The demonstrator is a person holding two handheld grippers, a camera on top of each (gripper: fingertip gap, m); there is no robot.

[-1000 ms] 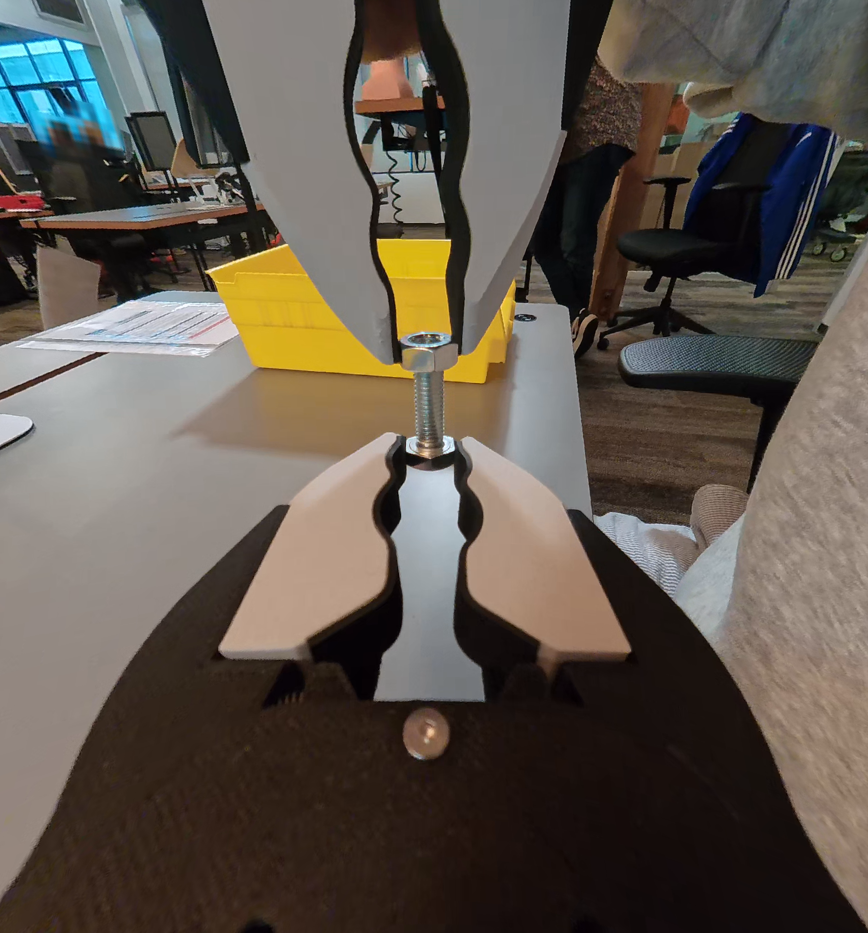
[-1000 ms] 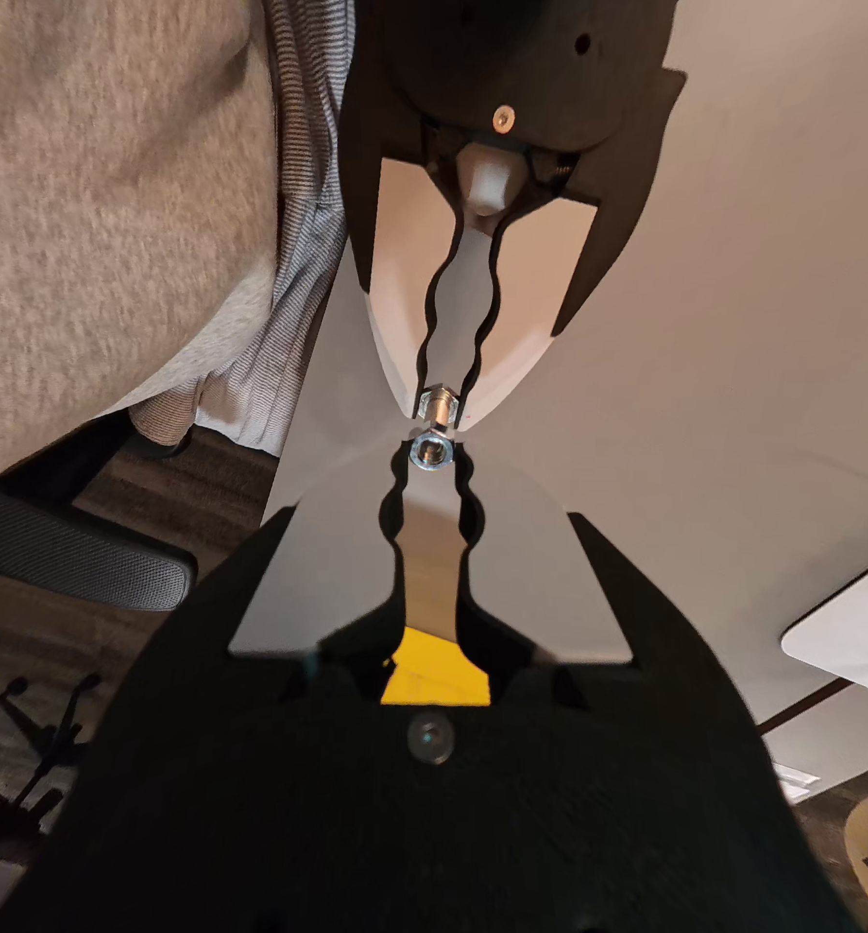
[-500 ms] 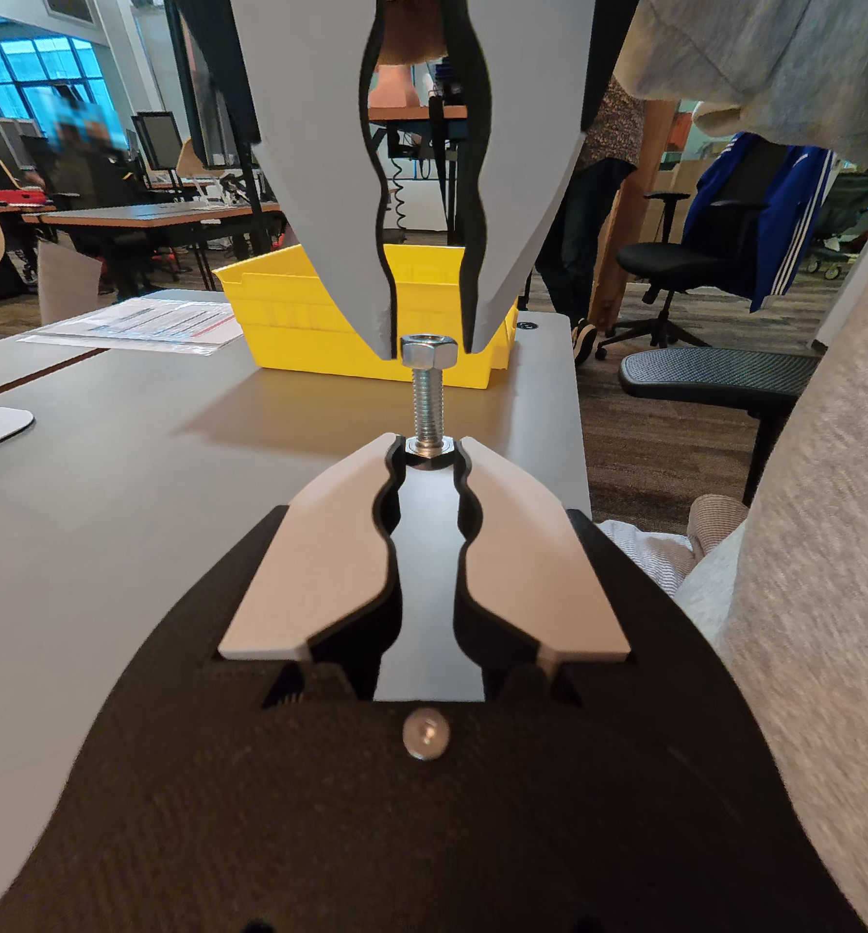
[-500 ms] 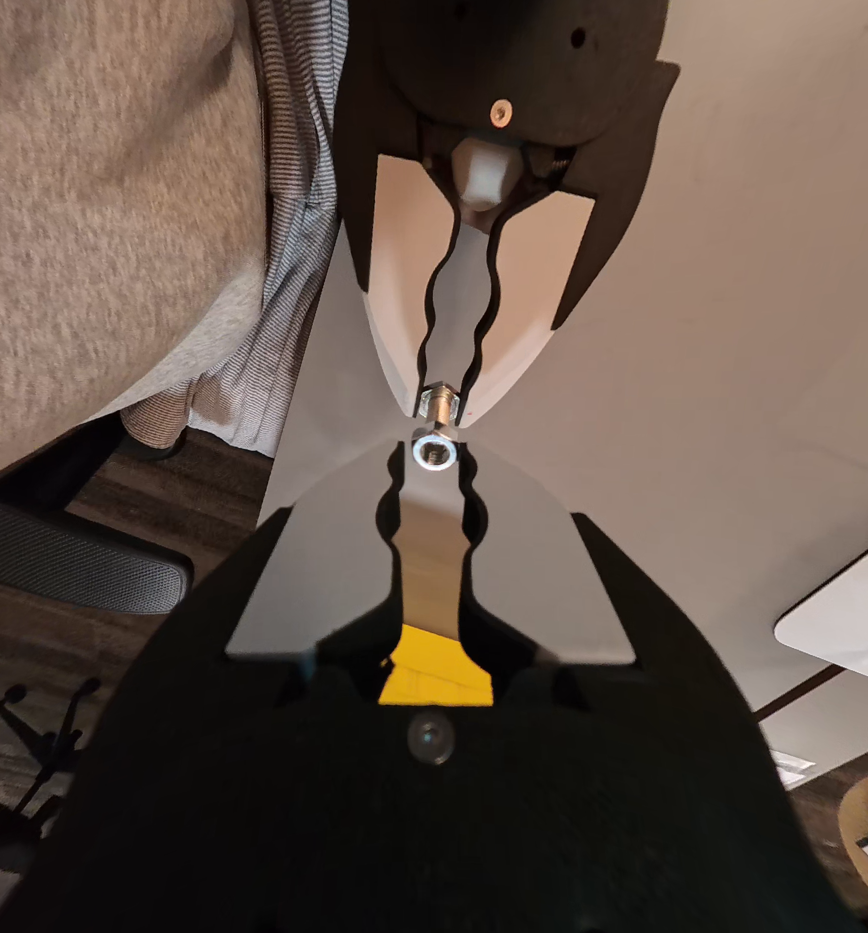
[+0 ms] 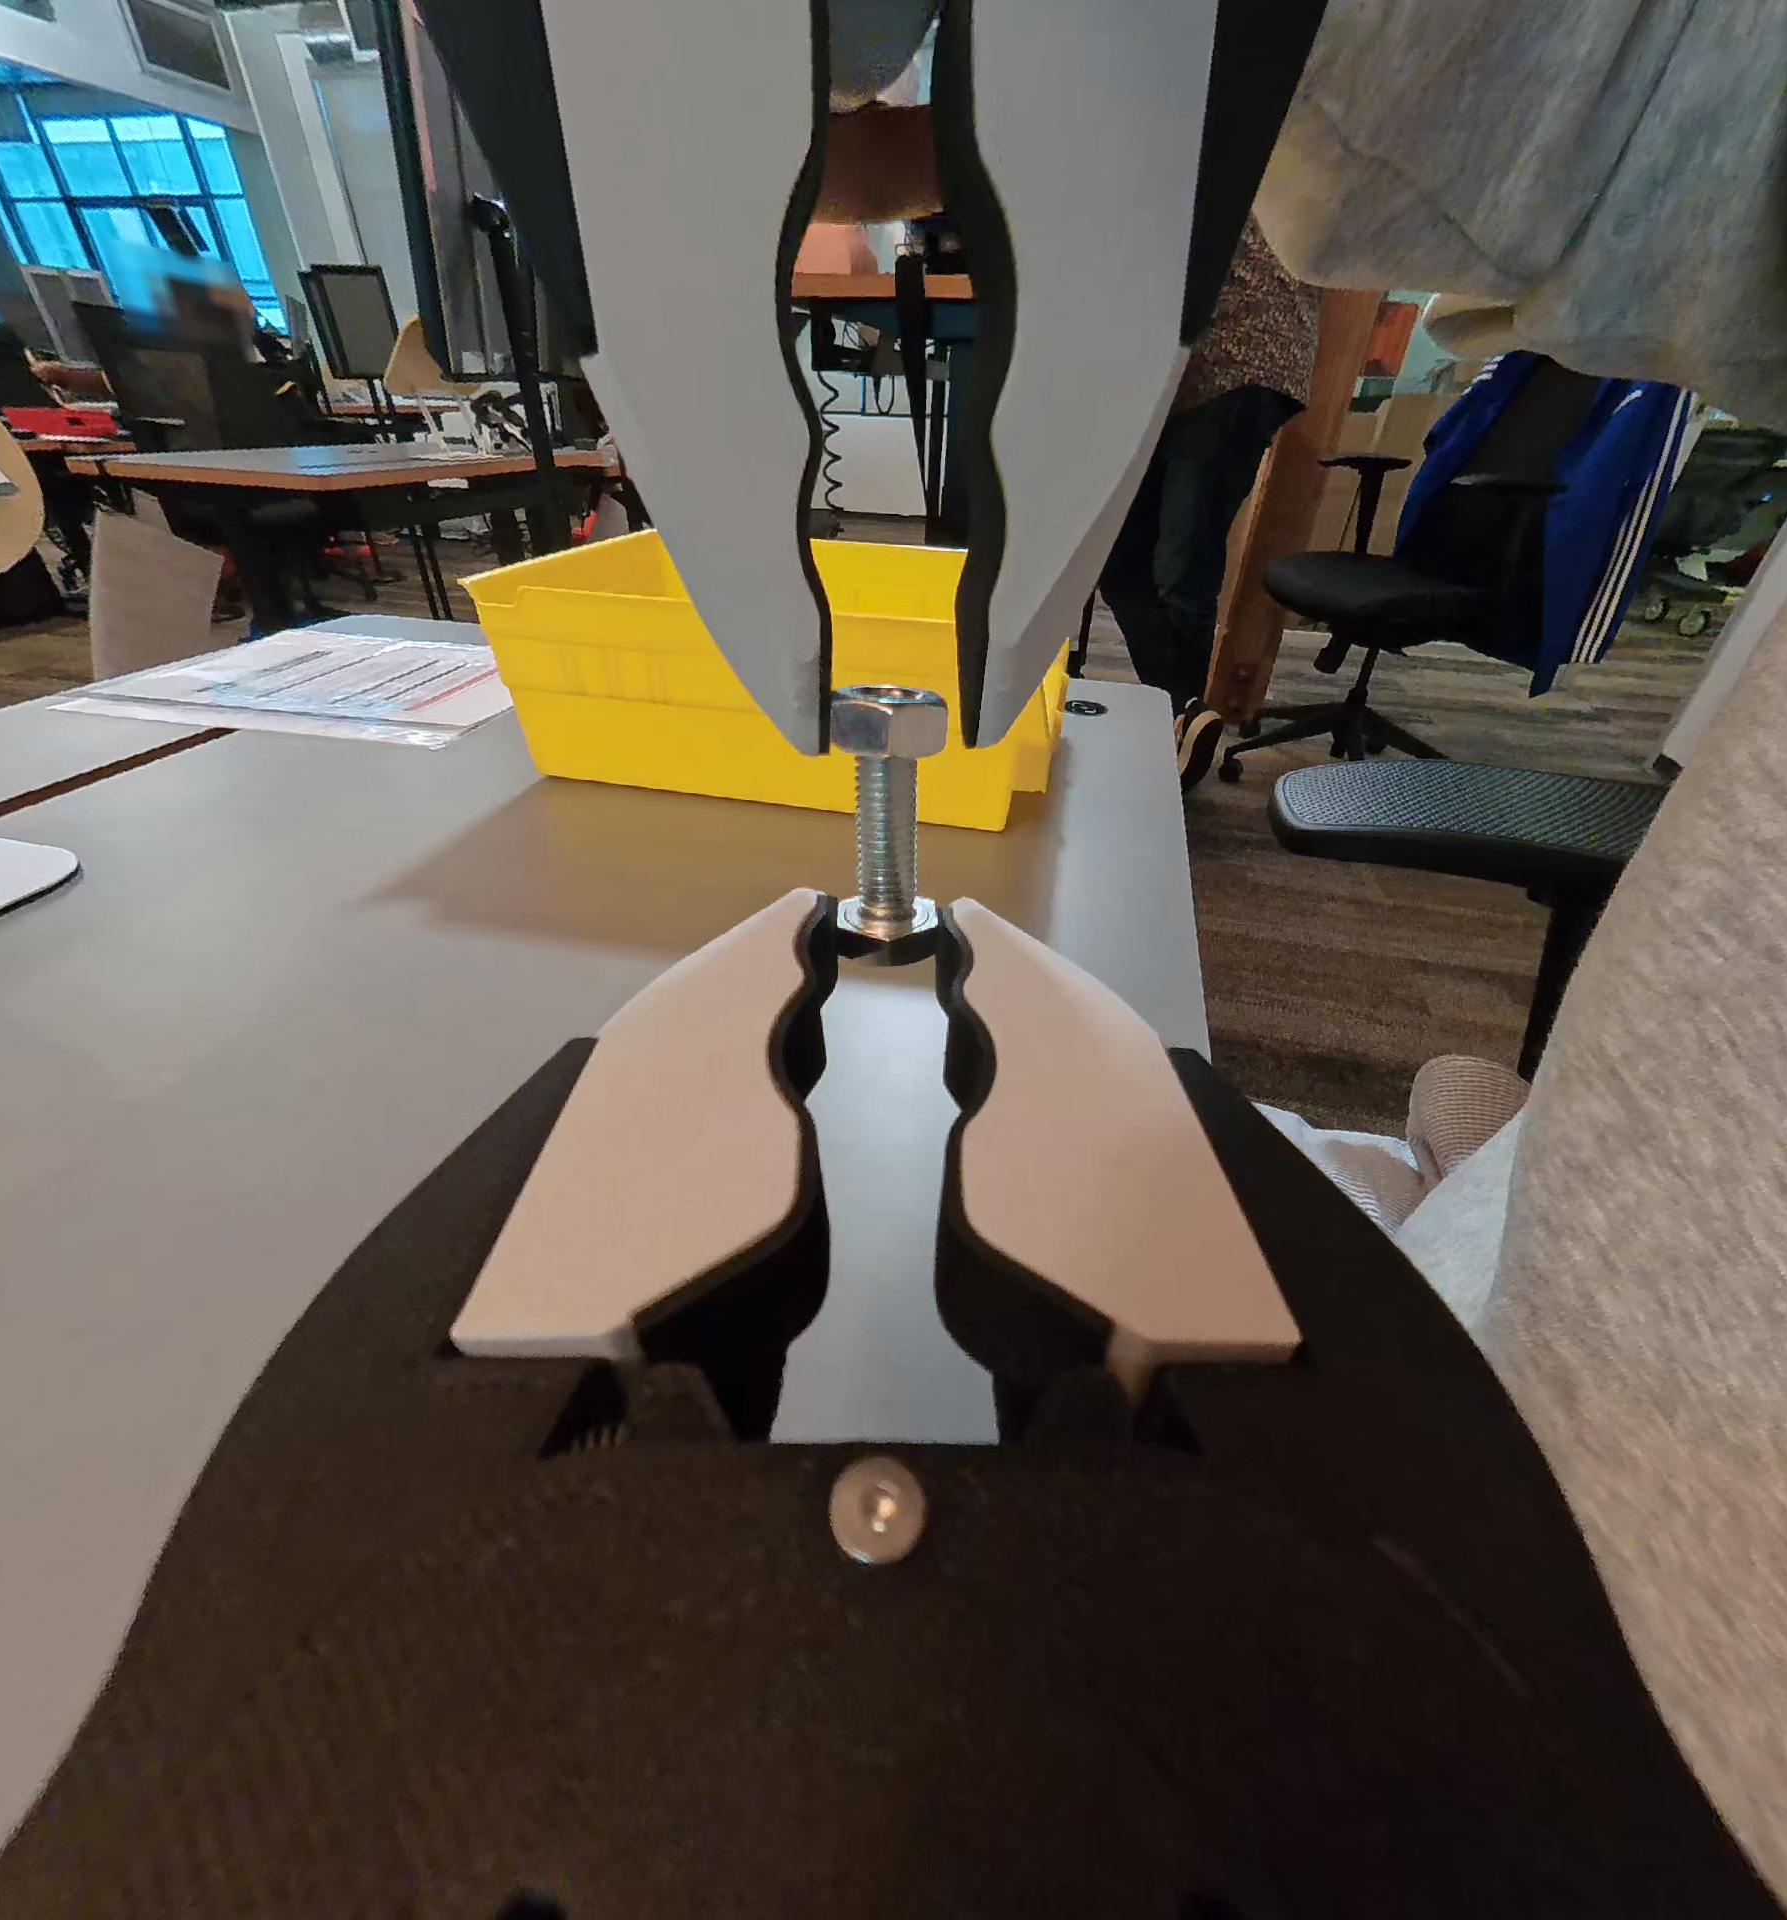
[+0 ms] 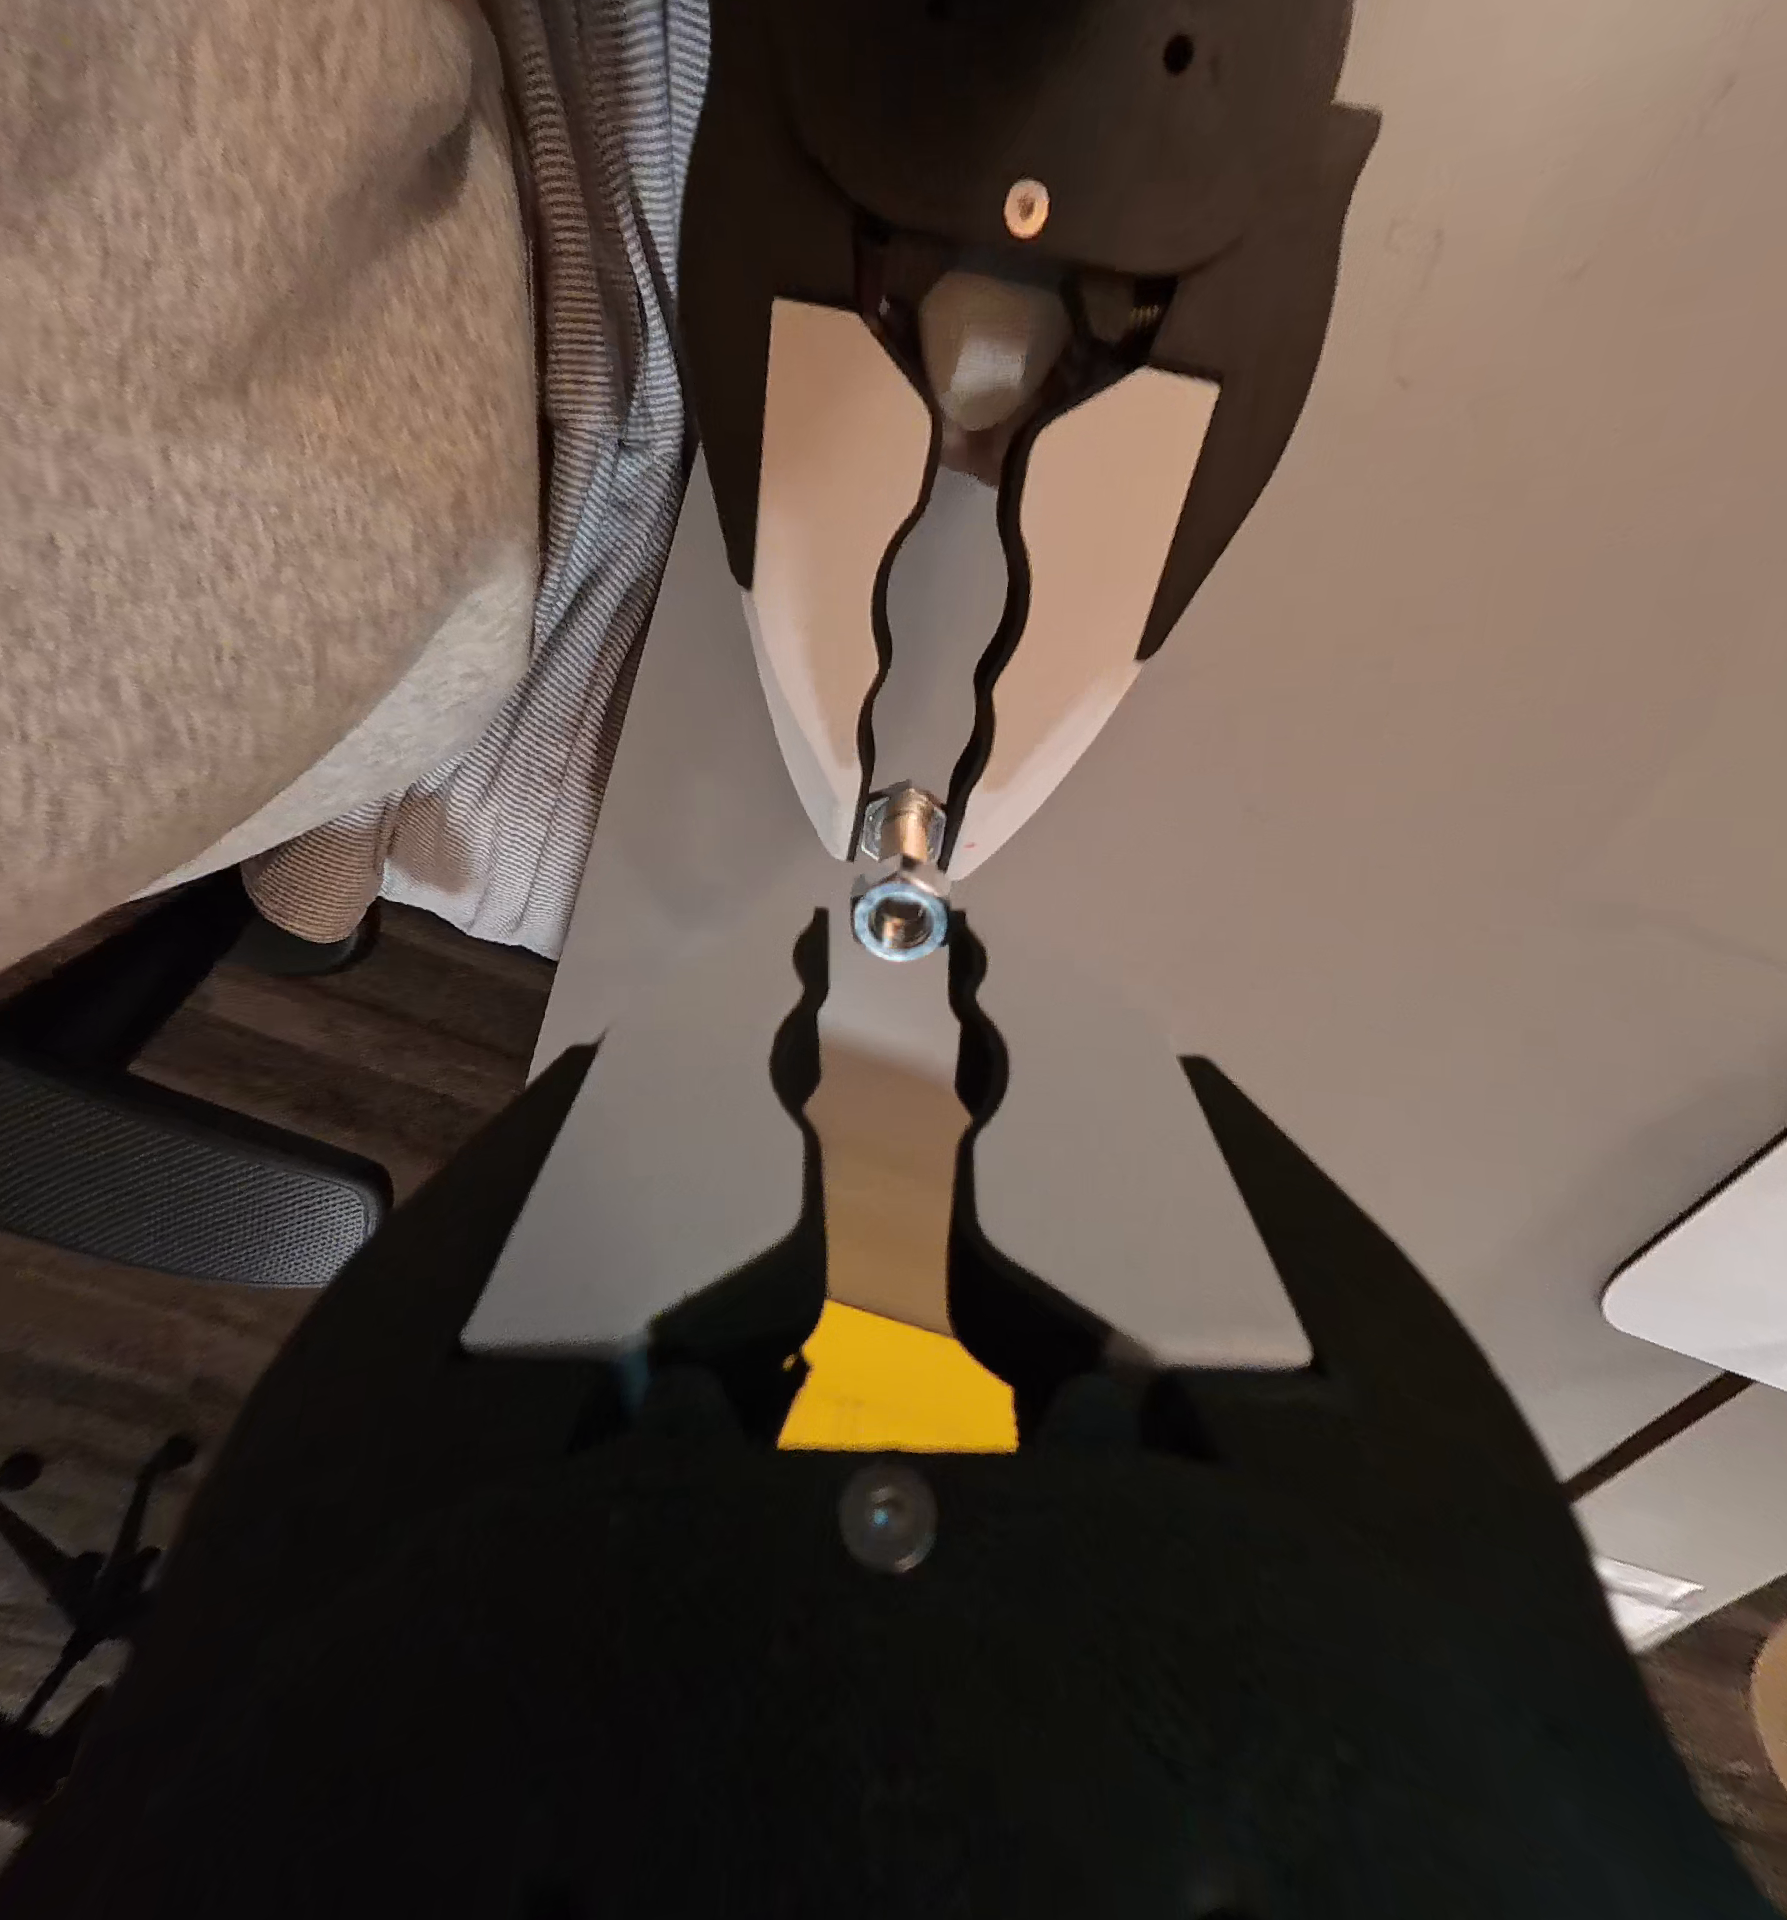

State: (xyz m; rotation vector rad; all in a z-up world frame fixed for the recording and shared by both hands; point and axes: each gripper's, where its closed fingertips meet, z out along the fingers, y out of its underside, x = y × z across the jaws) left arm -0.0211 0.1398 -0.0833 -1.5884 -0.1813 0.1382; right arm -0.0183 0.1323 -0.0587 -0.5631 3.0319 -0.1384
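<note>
Right gripper (image 5: 894,743) has lowered, straddling the nut (image 5: 887,719); left gripper (image 5: 884,914) clamps bolt (image 5: 885,831).

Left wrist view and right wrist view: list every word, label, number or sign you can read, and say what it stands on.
Printed sheet on the table: print too small and blurred to read.
Yellow bin, bolt, nut: no marks visible.
Right wrist view: no writing to read.

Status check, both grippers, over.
Left gripper shut on bolt, upright. Right gripper open, straddling nut atop bolt. Nothing blocking; yellow bin behind.
</note>
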